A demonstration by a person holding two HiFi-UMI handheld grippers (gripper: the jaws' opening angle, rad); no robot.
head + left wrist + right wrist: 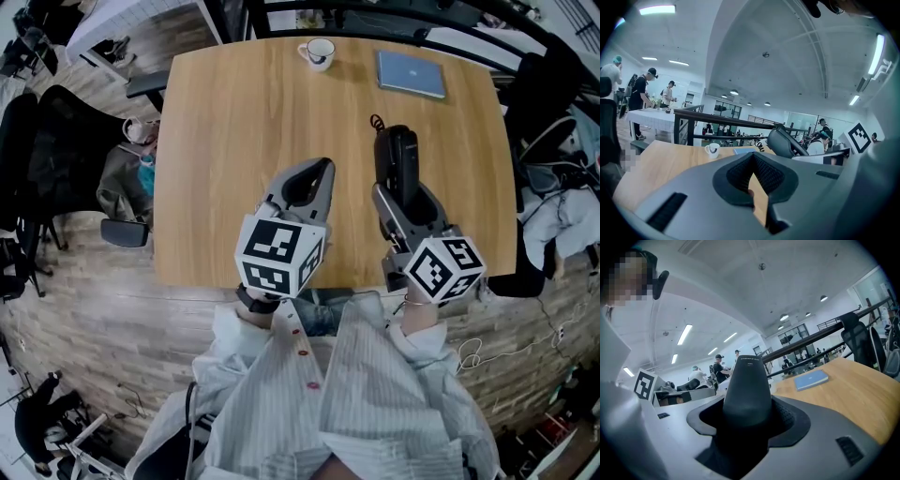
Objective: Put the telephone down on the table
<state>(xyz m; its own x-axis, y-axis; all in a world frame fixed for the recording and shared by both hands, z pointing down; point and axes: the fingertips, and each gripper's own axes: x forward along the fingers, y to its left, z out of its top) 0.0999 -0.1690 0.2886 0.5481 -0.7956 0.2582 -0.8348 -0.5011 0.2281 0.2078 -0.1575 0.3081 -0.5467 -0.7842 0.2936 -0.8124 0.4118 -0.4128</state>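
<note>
A black telephone handset [398,155] with a curly cord [376,122] is over the right half of the wooden table [244,141]. My right gripper [401,192] is shut on its lower part. In the right gripper view the telephone handset [747,390] rises out of the right gripper [747,420], its far end pointing away. I cannot tell whether it touches the tabletop. My left gripper [322,167] hovers over the table's front middle, shut and empty. In the left gripper view, the left gripper [753,154] has its tips together, and the telephone handset [785,143] shows to the right.
A white cup [319,53] and a blue notebook [411,73] sit near the table's far edge; the cup [712,149] and notebook [812,379] also show in the gripper views. Black office chairs [56,141] stand left of the table. A dark railing [717,123] runs behind it.
</note>
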